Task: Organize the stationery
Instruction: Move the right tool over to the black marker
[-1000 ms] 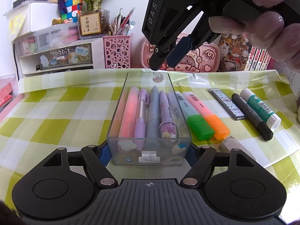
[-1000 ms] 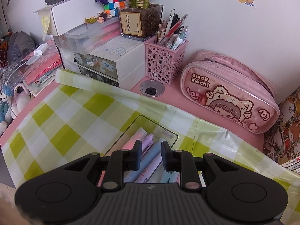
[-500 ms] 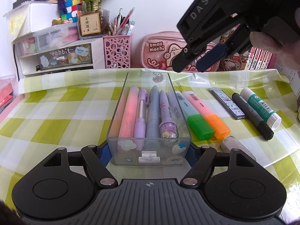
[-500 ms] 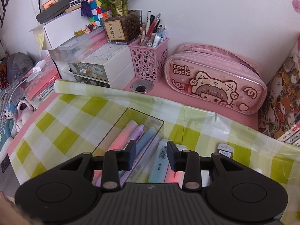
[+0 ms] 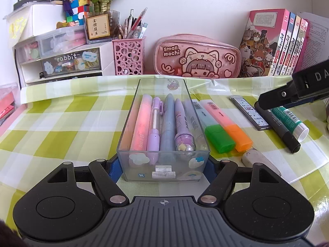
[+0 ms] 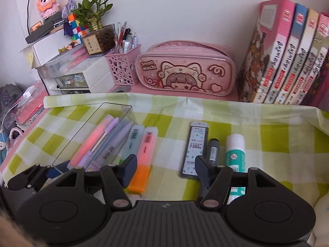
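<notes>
My left gripper (image 5: 162,168) is shut on the near end of a clear box (image 5: 131,123), one blue pad on each side wall. Several pens and a pink highlighter lie lengthwise inside. To the box's right on the cloth lie a green-capped highlighter (image 6: 131,142), an orange-capped highlighter (image 6: 144,154), a lead-refill case (image 6: 195,148), a black marker (image 6: 212,150) and a glue stick (image 6: 234,152). My right gripper (image 6: 166,171) hovers low between the orange highlighter and the lead case; its jaws are opening with nothing between them. A white eraser (image 5: 257,158) lies nearer.
A green checked cloth (image 5: 61,123) covers the desk. Along the back wall stand white drawers (image 5: 67,61), a pink pen basket (image 5: 128,57), a pink pencil case (image 5: 197,57) and a row of books (image 5: 277,45). Pink folders (image 6: 26,107) lie off the left edge.
My right gripper has swung from above the box to the right, over the loose items, and its jaws have spread wider. The left gripper and the box have not moved.
</notes>
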Motion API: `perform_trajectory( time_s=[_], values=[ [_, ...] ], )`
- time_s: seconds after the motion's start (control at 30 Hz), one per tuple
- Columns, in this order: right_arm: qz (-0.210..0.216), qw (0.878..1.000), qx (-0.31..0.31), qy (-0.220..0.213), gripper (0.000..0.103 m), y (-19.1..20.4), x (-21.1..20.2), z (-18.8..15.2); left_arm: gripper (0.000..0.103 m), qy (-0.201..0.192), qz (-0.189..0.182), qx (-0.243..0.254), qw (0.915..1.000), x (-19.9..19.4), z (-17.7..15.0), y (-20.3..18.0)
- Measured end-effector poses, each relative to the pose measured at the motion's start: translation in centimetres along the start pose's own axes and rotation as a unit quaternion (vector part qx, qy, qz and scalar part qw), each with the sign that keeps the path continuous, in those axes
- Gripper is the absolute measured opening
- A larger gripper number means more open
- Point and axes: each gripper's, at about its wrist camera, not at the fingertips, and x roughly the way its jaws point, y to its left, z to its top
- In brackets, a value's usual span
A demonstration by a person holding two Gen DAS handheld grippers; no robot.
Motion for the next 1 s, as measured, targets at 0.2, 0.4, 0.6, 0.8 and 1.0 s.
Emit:
perform_trajectory(
  time_s=[0.2, 0.4, 0.6, 0.8, 1.0],
  values=[
    [-0.010, 0.999, 0.021, -0.027, 0.075, -0.5, -0.8, -3.1, 0.073, 0.000, 0.000, 0.000, 1.0000, 0.0, 0.0, 0.0],
    [-0.023, 0.999, 0.009, -0.043, 0.076, -0.5, -0.9, -4.6, 0.073, 0.000, 0.000, 0.000, 1.0000, 0.0, 0.0, 0.0],
    [-0.025, 0.998, 0.021, -0.045, 0.076, -1.4, -0.4, -4.8, 0.073, 0.000, 0.001, 0.001, 1.0000, 0.0, 0.0, 0.0],
    [-0.027, 0.998, 0.034, -0.041, 0.076, -2.0, 0.3, -5.0, 0.073, 0.000, 0.000, 0.001, 1.0000, 0.0, 0.0, -0.1],
    [-0.045, 0.998, 0.040, -0.036, 0.057, -2.4, 0.9, -5.3, 0.073, 0.000, 0.001, 0.001, 1.0000, 0.0, 0.0, -0.1]
  ],
)
